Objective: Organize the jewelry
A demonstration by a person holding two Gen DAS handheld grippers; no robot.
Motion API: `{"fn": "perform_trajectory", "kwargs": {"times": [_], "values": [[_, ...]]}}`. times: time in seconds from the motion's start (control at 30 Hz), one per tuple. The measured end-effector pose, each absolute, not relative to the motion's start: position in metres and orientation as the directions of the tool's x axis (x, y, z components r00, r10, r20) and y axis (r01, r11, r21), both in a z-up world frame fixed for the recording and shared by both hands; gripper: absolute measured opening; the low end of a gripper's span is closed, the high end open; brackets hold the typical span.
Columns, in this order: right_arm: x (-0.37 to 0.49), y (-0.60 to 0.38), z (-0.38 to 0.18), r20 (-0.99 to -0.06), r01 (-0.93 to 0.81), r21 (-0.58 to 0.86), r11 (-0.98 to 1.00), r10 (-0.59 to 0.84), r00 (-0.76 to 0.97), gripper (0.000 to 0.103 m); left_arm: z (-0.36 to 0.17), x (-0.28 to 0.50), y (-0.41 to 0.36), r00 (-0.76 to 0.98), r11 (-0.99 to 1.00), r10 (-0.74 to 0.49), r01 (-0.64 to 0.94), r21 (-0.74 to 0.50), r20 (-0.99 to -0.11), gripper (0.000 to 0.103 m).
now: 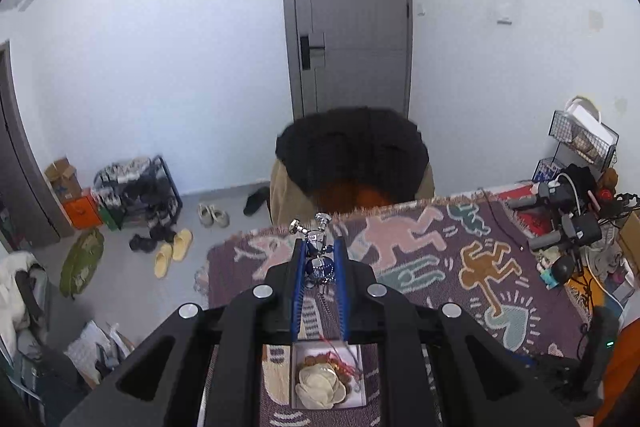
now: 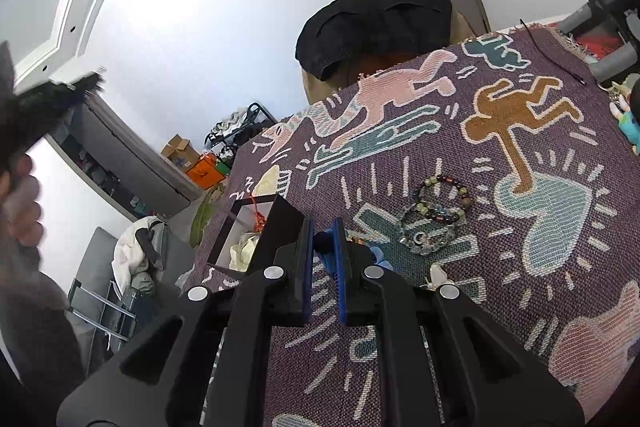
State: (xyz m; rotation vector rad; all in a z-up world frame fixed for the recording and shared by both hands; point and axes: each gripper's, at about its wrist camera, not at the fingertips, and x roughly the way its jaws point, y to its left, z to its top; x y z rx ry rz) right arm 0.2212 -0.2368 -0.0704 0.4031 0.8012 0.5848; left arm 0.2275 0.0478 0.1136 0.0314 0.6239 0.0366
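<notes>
My left gripper (image 1: 318,261) is shut on a silver and blue charm trinket (image 1: 319,259), held above the patterned purple cloth (image 1: 440,259). Below it lies an open white-lined box (image 1: 362,379) holding a cream pouch (image 1: 320,389) and red cord. My right gripper (image 2: 324,247) is shut on a blue object (image 2: 323,242), just above the cloth (image 2: 440,307). The same box (image 2: 228,235) stands to its left. Beaded bracelets (image 2: 436,213) lie in a small heap on the cloth to its right, with a small cream piece (image 2: 438,273) nearer.
A chair draped with a black garment (image 1: 352,155) stands behind the table, before a grey door (image 1: 348,19). Cables, dumbbells and gadgets (image 1: 568,211) crowd the table's right end. Shoes and a rack (image 1: 140,195) are on the floor left.
</notes>
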Motion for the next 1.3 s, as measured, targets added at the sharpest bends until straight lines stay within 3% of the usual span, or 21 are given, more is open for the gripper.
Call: {"fn": "perform_trajectory", "kwargs": {"times": [0.3, 0.6, 0.67, 0.7, 1.03, 1.3], "values": [[0.223, -0.212, -0.067, -0.557, -0.365, 0.522, 0.771, 0.632, 0.539, 0.01, 0.002, 0.262, 0.058, 0.7, 0.997, -0.077, 0.035, -0.073, -0.71, 0.012], [0.227, -0.194, -0.062, -0.565, -0.38, 0.503, 0.776, 0.629, 0.535, 0.01, -0.075, 0.283, 0.04, 0.591, 0.986, -0.167, 0.081, -0.148, -0.789, 0.014], [0.227, -0.193, -0.061, -0.566, -0.384, 0.499, 0.777, 0.628, 0.535, 0.01, -0.085, 0.286, 0.044, 0.587, 0.988, -0.148, 0.053, -0.145, -0.796, 0.046], [0.226, -0.192, -0.061, -0.566, -0.386, 0.498, 0.777, 0.628, 0.534, 0.01, -0.087, 0.286, 0.048, 0.598, 0.987, -0.15, 0.04, -0.157, -0.788, 0.051], [0.232, -0.162, -0.061, -0.571, -0.423, 0.491, 0.762, 0.647, 0.505, 0.01, -0.078, 0.259, 0.091, 0.65, 0.98, -0.148, -0.006, -0.199, -0.745, 0.059], [0.251, -0.112, -0.055, -0.579, -0.463, 0.48, 0.745, 0.666, 0.471, 0.01, -0.068, 0.231, 0.119, 0.697, 0.978, -0.125, -0.034, -0.207, -0.706, 0.078]]}}
